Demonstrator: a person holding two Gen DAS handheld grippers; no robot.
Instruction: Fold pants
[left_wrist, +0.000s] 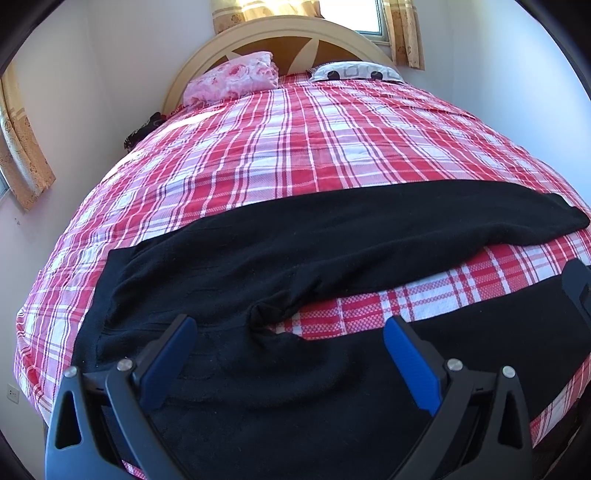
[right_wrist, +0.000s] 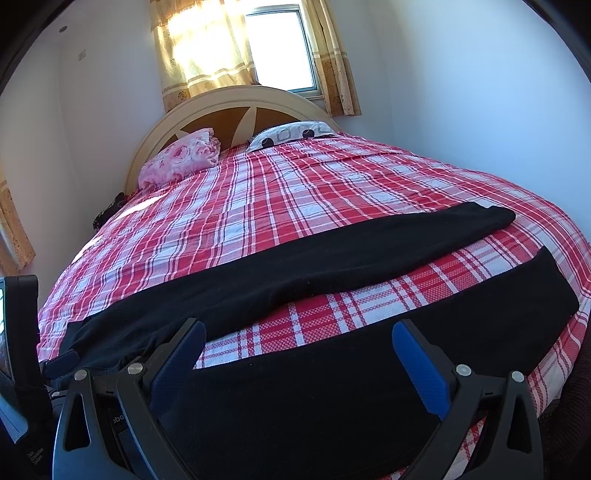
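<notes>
Black pants (left_wrist: 280, 251) lie spread flat across the near end of a bed with a red and white plaid cover (left_wrist: 295, 140). The waist is at the left and the two legs run to the right, split in a V with plaid showing between them. My left gripper (left_wrist: 290, 328) is open and empty, low over the waist and crotch area. My right gripper (right_wrist: 299, 332) is open and empty, low over the near leg (right_wrist: 369, 369). The far leg (right_wrist: 332, 254) stretches to the right behind it. The left gripper's body shows at the left edge of the right wrist view (right_wrist: 22, 332).
A pink floral folded blanket (left_wrist: 236, 77) and a patterned pillow (left_wrist: 354, 71) lie at the headboard (left_wrist: 258, 33). A window with yellow curtains (right_wrist: 207, 48) is behind the bed. White walls stand on both sides. A dark item (left_wrist: 142, 131) lies at the bed's left edge.
</notes>
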